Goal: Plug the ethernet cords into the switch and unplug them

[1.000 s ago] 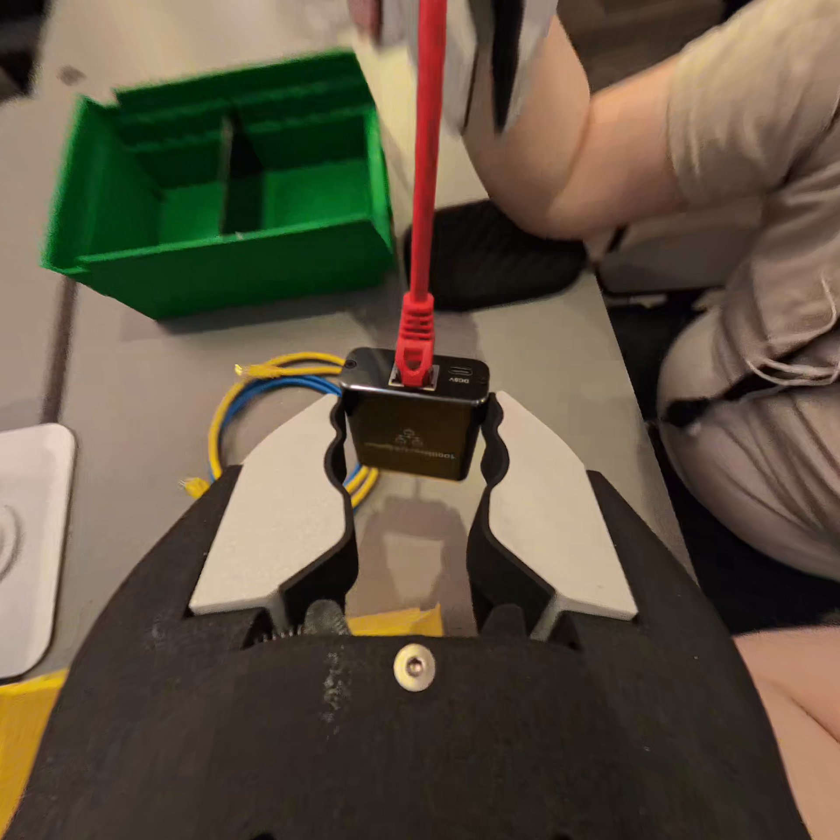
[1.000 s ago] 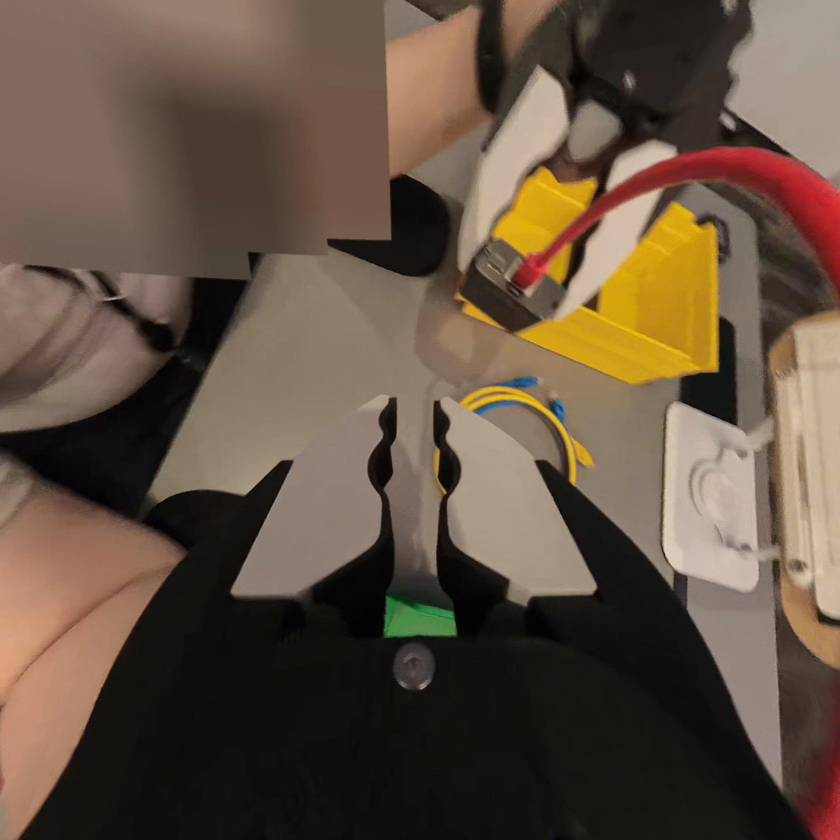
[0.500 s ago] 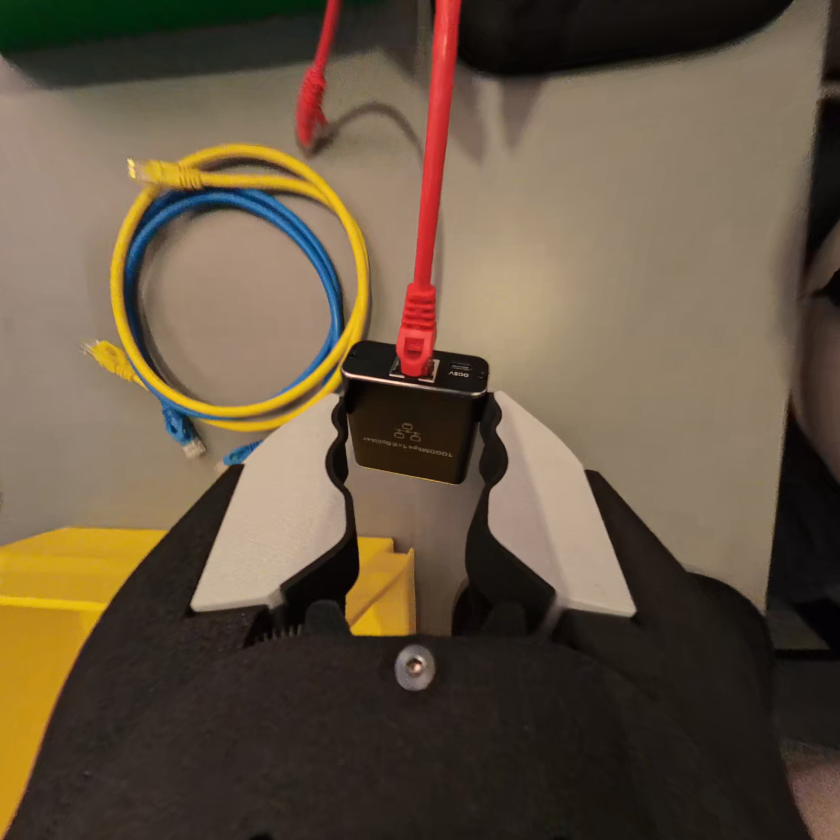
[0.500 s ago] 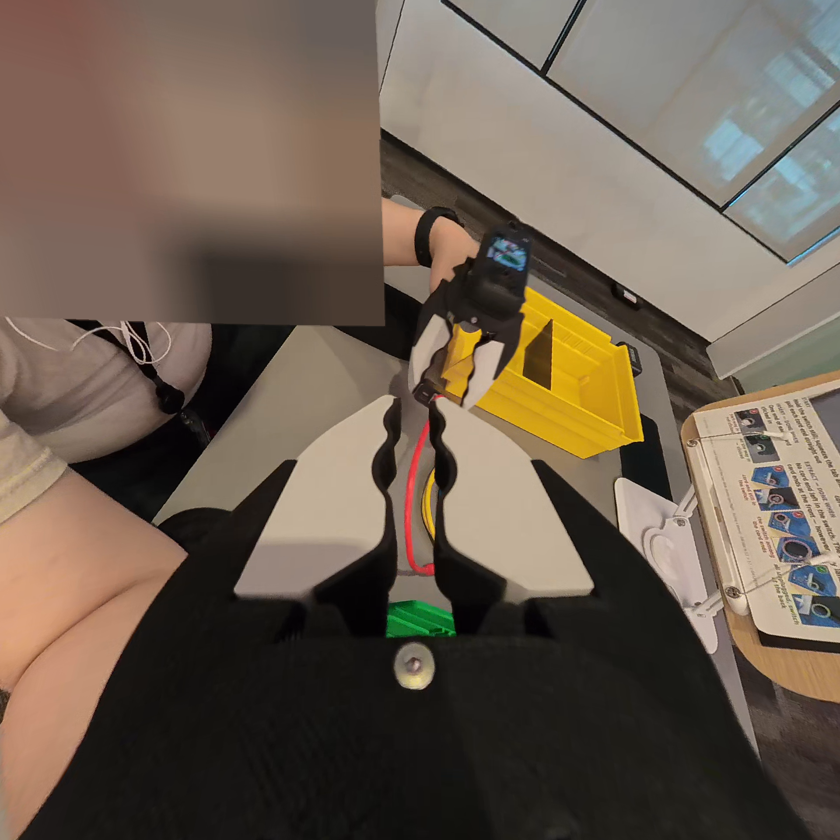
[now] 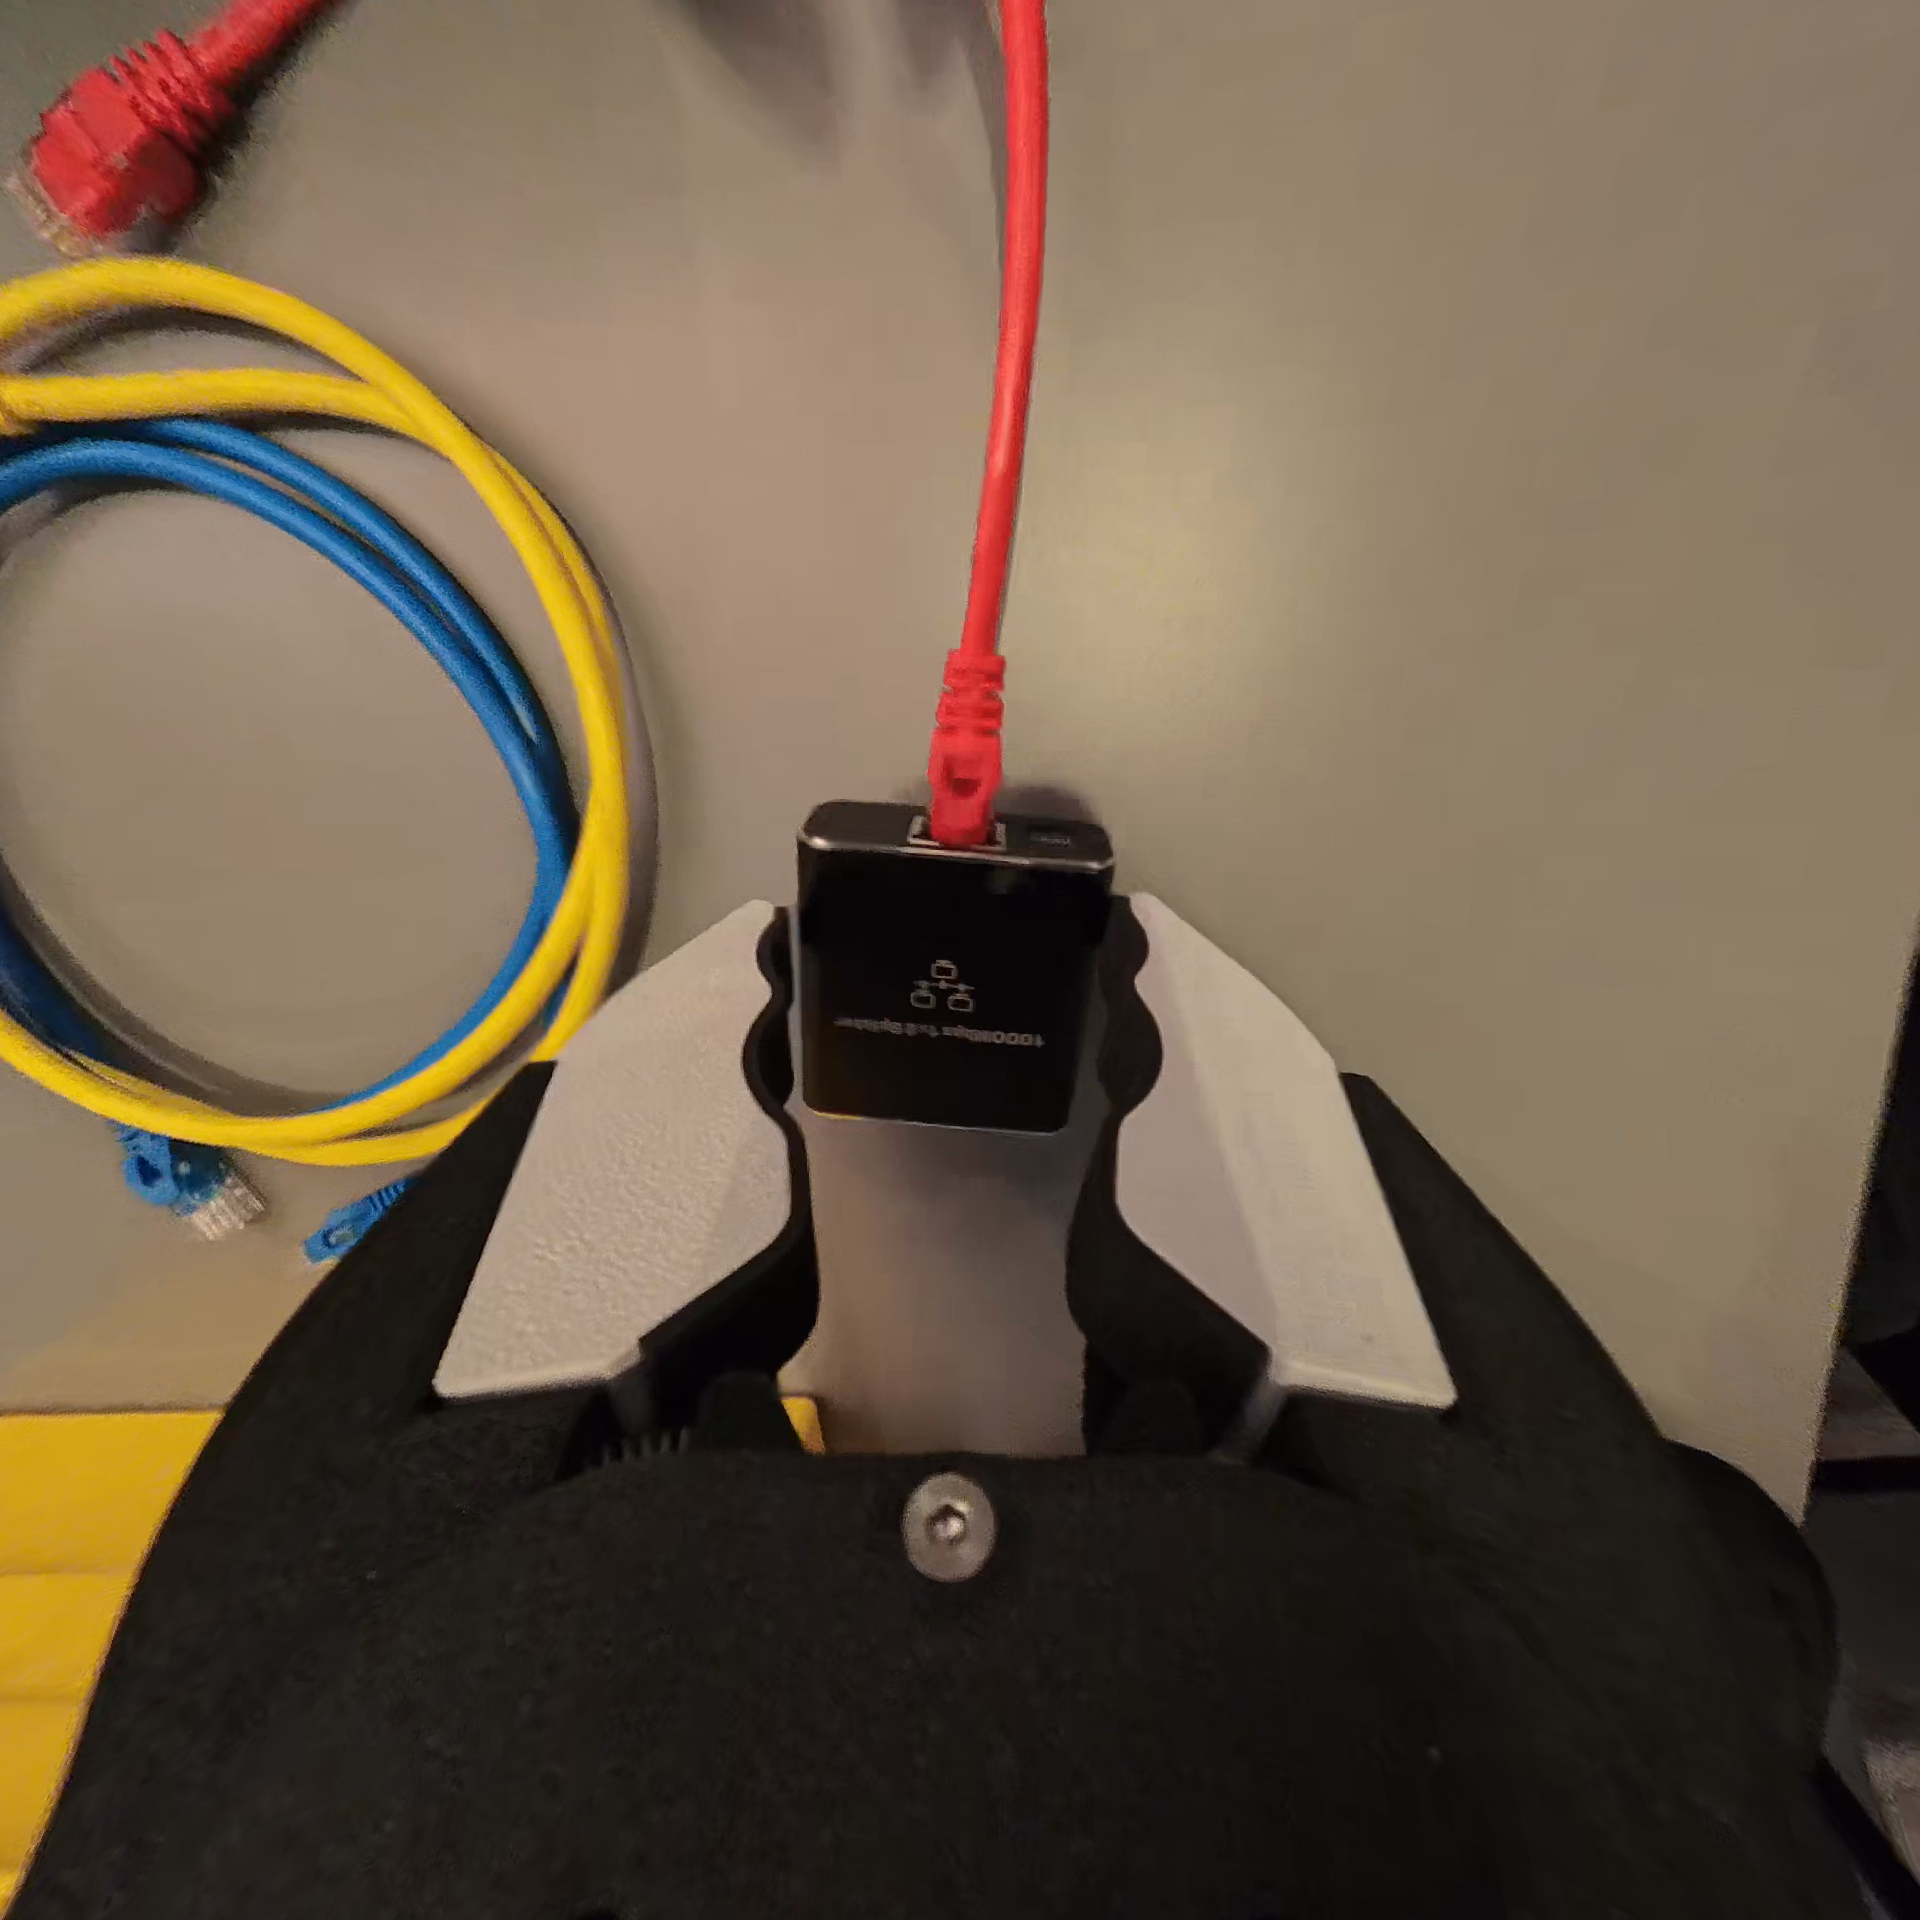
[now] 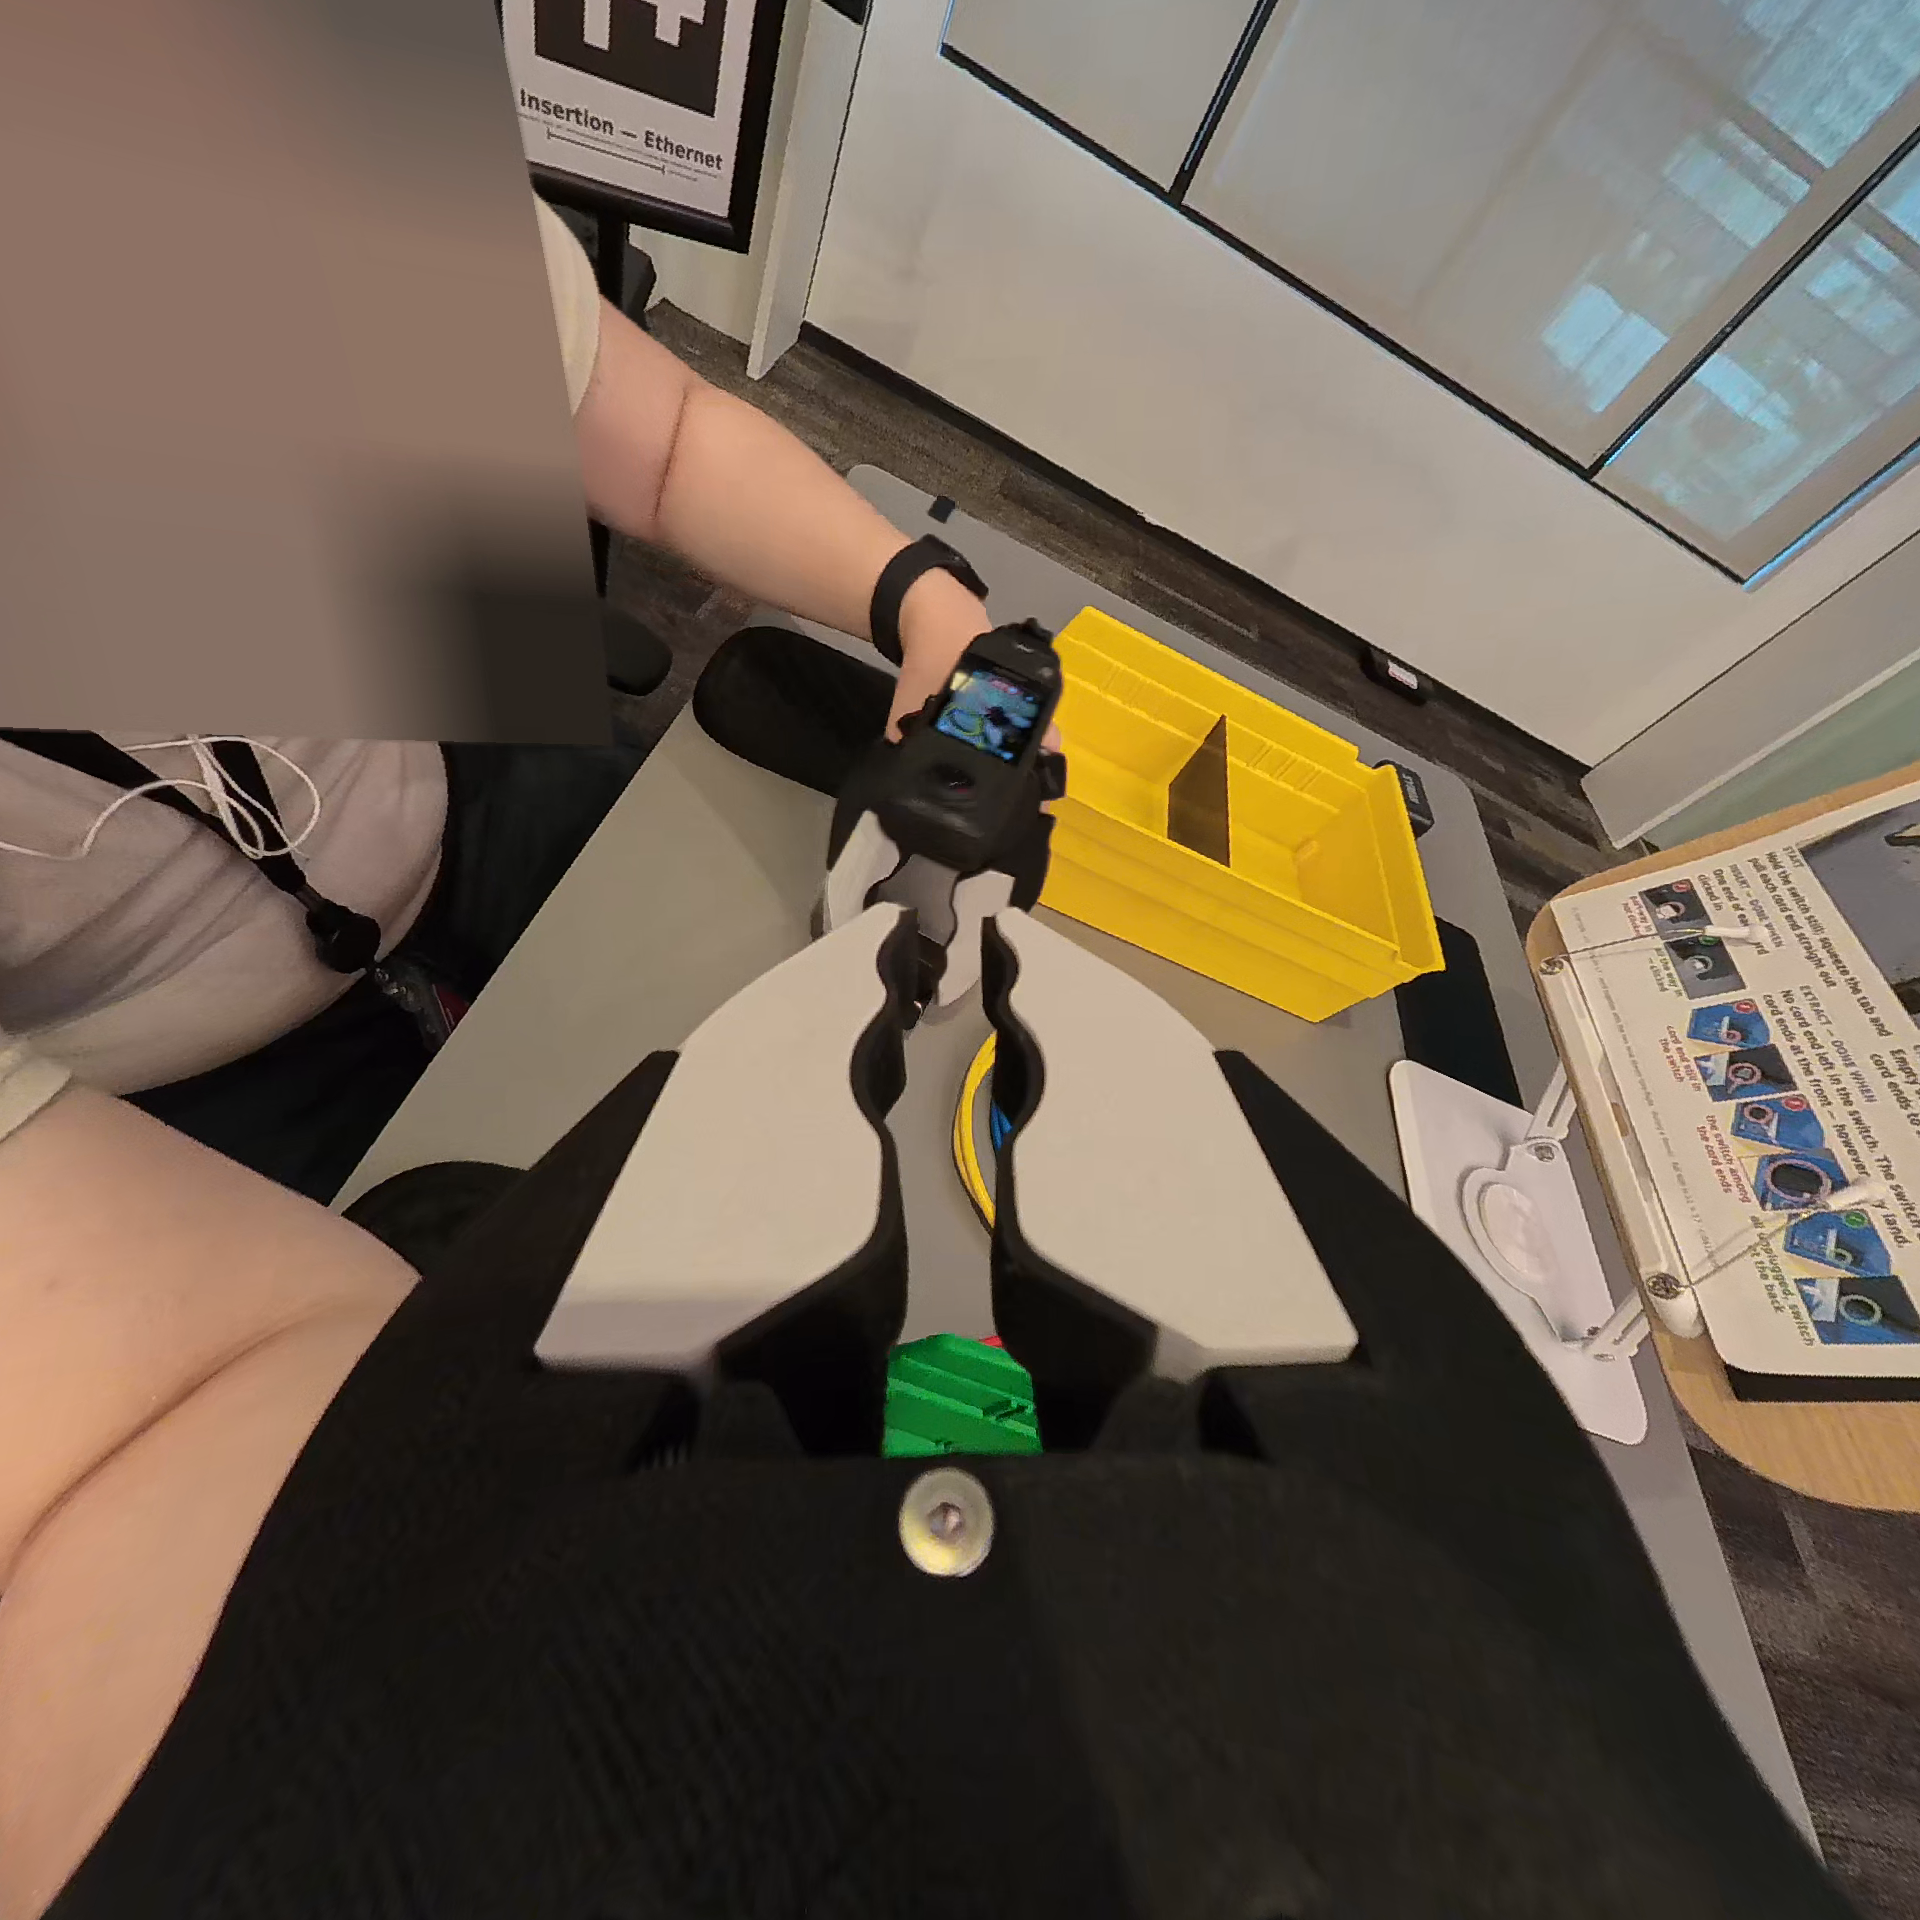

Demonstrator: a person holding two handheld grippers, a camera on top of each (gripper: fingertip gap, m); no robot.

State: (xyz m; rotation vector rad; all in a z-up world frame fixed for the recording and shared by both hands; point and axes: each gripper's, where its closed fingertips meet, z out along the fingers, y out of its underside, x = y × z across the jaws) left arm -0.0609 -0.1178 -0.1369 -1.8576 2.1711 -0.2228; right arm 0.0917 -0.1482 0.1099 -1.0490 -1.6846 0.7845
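My left gripper point(image 5: 953, 914) is shut on a small black switch point(image 5: 945, 1049), gripping its two sides and holding it just above the grey table point(image 5: 1403, 623). A red ethernet cord point(image 5: 1013, 416) is plugged into the switch's far face. Its other plug point(image 5: 114, 177) lies loose on the table at top left. Yellow point(image 5: 582, 644) and blue point(image 5: 468, 644) cords lie coiled to the left, unplugged. My right gripper point(image 6: 945, 925) is empty, its jaws a narrow gap apart, held high and back from the left gripper point(image 6: 940, 831).
A yellow bin point(image 6: 1247, 831) stands behind the left gripper and shows at the lower left of the left wrist view point(image 5: 62, 1558). A green bin point(image 6: 956, 1392) lies under my right gripper. A white stand point(image 6: 1507, 1226) and instruction sheet point(image 6: 1766, 1091) are right. A person's arm point(image 6: 748, 499) is left.
My left gripper has tilted down and closer to the table with the switch still held. My right gripper has pulled up and back. The red cord's free end now lies on the table.
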